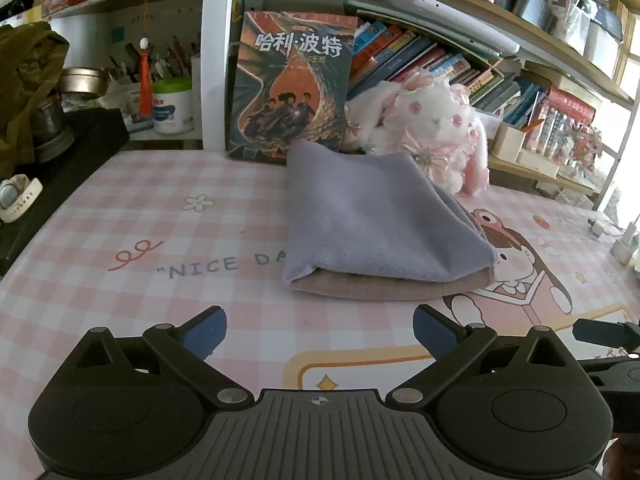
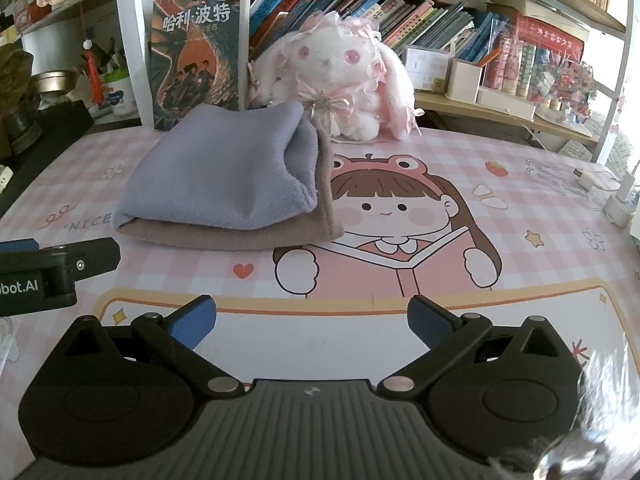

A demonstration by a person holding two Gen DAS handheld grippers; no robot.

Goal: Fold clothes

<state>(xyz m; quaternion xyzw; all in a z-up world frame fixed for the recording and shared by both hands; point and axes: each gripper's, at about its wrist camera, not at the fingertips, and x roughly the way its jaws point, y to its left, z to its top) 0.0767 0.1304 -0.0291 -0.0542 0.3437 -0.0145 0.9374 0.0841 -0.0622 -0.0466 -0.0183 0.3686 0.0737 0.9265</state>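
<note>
Lilac cloth [image 1: 372,216] folded over a tan layer [image 1: 384,286], lying flat on the pink checked mat [image 1: 140,216] of the worktop, toward the back edge, seen from the left wrist. Just behind it, a dragon-cover book [image 1: 290,88] standing upright against the shelf post, and a white and pink plush rabbit [image 1: 432,128] beside the book, close to the cloth's far right corner. Left claw [image 1: 320,332] low in the foreground near the front edge, blue-padded fingers spread wide, nothing between them, well short of the cloth. Printed words "NICE DA" on the mat, partly covered by the cloth's left edge. Black part of the other tool [image 1: 608,336] at the right border. White watch [image 1: 16,196] at the far left edge.

From the right wrist, same folded pile: lilac cloth [image 2: 224,176] on top, tan layer [image 2: 240,236] showing beneath along the near side and right end. Pile placed left of the cartoon girl [image 2: 392,216] printed on the mat [image 2: 560,240], its right end touching the picture's outline. Plush rabbit [image 2: 340,76] behind the pile's right corner, book [image 2: 196,56] behind its left. Right claw [image 2: 312,320] fully parted, empty, hovering over the yellow-bordered panel near the front edge, apart from the cloth. Left claw [image 2: 44,264] at the left border; finger spacing not readable from this angle. White charger and cable [image 2: 592,178] near the right edge.
</note>
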